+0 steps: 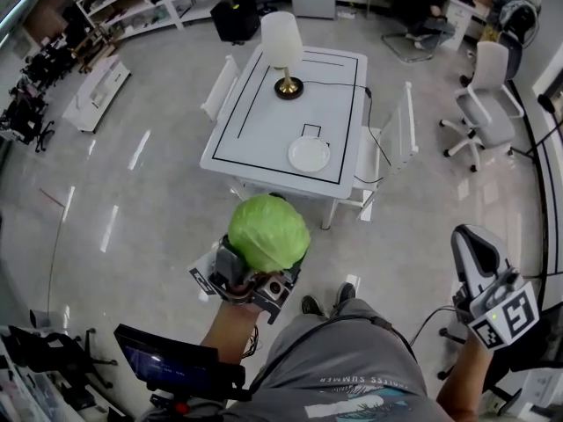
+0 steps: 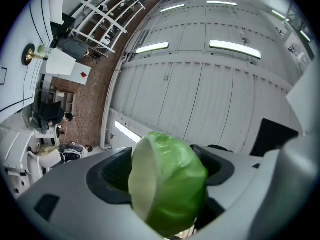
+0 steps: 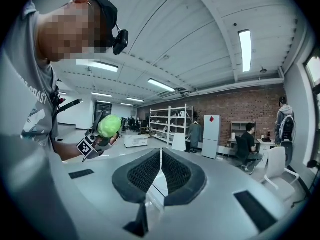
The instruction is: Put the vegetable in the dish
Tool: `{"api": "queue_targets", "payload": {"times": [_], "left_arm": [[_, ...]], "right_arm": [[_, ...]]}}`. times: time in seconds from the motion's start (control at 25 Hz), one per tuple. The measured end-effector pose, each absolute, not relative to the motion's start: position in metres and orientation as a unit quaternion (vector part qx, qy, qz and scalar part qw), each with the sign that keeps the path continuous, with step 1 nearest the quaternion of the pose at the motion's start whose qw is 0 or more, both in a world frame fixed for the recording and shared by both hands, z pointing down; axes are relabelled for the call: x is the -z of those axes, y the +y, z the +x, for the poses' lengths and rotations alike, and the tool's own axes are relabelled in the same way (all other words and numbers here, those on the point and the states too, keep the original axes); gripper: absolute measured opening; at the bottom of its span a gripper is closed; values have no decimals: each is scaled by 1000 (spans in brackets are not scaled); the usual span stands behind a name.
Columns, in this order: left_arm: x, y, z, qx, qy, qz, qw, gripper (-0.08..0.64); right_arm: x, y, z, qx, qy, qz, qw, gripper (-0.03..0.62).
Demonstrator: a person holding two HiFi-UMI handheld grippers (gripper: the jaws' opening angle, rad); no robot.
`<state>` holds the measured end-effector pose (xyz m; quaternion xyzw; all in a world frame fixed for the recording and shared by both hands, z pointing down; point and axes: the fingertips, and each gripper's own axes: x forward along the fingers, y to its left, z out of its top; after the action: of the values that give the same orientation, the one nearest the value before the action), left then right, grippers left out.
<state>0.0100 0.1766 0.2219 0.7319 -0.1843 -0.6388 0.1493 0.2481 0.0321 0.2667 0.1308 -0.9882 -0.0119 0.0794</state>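
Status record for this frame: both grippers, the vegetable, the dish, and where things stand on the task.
left gripper: closed on the green cabbage, pointing upward
right gripper: jaws together, nothing between them
dish: white plate, empty, near the edge of the white table closest to the person
other items on table: lamp at the far end, with its cord running along the table
position: person stands on the floor short of the table
task state: cabbage not yet in the plate
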Motion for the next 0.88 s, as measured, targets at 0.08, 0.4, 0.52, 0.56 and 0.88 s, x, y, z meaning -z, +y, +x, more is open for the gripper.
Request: {"api": "queue_targets", "payload": {"times": [0.08, 0.4, 0.52, 0.56, 0.88], "left_arm": [[-222, 180, 4, 639, -196, 730, 143, 391], [-218, 175, -12, 631, -252, 724, 119, 391], [-215, 170, -15, 628, -269, 723, 104, 391], [-215, 169, -16, 628, -273, 722, 100, 391], [-217, 163, -20, 618, -298, 722, 84, 391]], "right_arm": [[-266, 29, 240, 11, -990, 119, 80, 11], [-272, -1, 194, -2, -997, 57, 58, 11], [-272, -13, 181, -1, -998, 33, 54, 11], [-272, -17, 177, -1, -998, 27, 53, 11], [-283, -31, 156, -7, -998, -2, 57, 11]]}}
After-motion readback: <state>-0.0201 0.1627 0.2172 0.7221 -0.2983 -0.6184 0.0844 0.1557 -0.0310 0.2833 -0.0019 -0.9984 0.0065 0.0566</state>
